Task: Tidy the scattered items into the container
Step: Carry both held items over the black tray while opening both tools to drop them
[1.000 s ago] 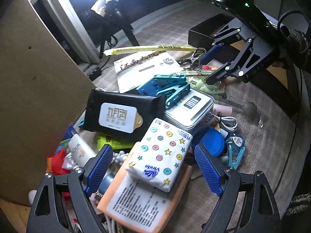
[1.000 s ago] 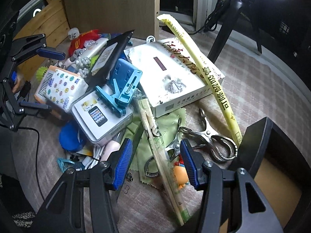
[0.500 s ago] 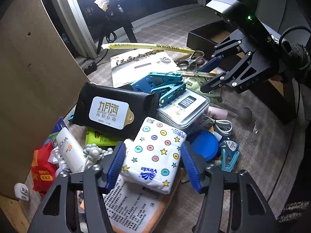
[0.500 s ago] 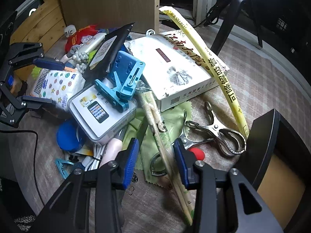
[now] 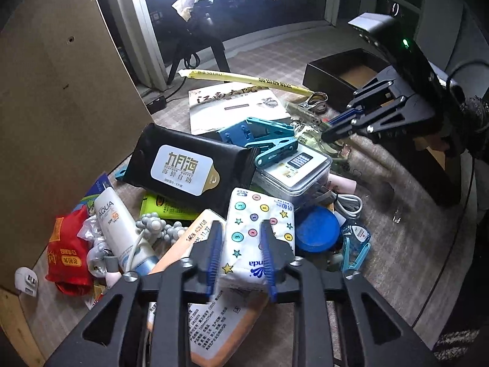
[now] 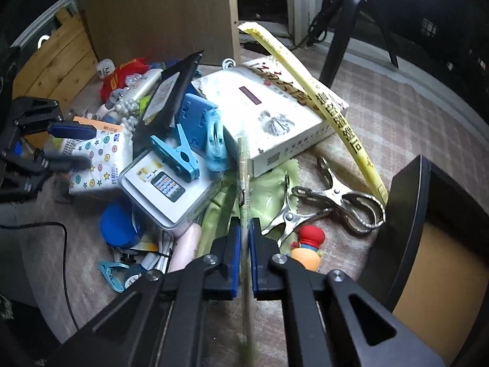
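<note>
My left gripper (image 5: 240,250) is shut on the white tissue pack with coloured dots and stars (image 5: 256,226), which lies on an orange packet (image 5: 214,318) in the pile. My right gripper (image 6: 243,253) is shut on a long thin clear-wrapped stick (image 6: 244,183) that points away over the green cloth (image 6: 259,192). The right gripper also shows in the left wrist view (image 5: 339,125), by the black box container (image 5: 342,70). The container's dark wall (image 6: 406,214) stands at the right in the right wrist view.
The pile holds a black wet-wipe pack (image 5: 186,165), blue clips (image 5: 266,140), a clear phone-picture box (image 6: 171,186), a white book (image 6: 269,116), a long yellow strip (image 6: 330,116), a metal clamp (image 6: 333,205), a small toy figure (image 6: 308,244), a blue lid (image 5: 318,229) and a sunscreen tube (image 5: 119,229). A brown board (image 5: 61,107) stands to the left.
Both grippers have closed: the left on the tissue pack, the right on the thin wrapped stick, which now stands between its fingers.
</note>
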A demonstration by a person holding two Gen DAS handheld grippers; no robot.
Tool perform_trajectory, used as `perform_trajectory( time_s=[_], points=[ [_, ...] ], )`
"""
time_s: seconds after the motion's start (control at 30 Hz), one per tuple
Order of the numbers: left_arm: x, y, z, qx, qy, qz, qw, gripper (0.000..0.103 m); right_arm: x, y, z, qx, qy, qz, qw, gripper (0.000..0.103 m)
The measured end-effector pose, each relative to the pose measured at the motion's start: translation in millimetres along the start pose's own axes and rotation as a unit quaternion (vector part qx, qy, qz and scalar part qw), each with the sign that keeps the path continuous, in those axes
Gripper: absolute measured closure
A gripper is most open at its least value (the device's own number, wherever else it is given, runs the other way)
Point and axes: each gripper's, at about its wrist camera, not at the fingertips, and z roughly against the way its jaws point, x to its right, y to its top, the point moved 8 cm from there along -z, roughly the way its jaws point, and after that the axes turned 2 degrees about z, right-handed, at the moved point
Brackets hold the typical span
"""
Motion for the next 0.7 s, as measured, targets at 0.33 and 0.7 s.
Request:
perform_trajectory(
  time_s=[0.33, 0.7],
  points=[
    [18, -8, -22, -0.029, 0.062, -0.057, 0.9961, 0.053, -2, -1, 3, 0.008, 0.009, -0.02, 1.0, 0.098],
    [24, 2, 19, 0.036, 0.048, 0.007, 0.9982, 0.054, 7, -8, 53, 0.079, 0.068, -0.122, 0.987, 0.098]
  ],
)
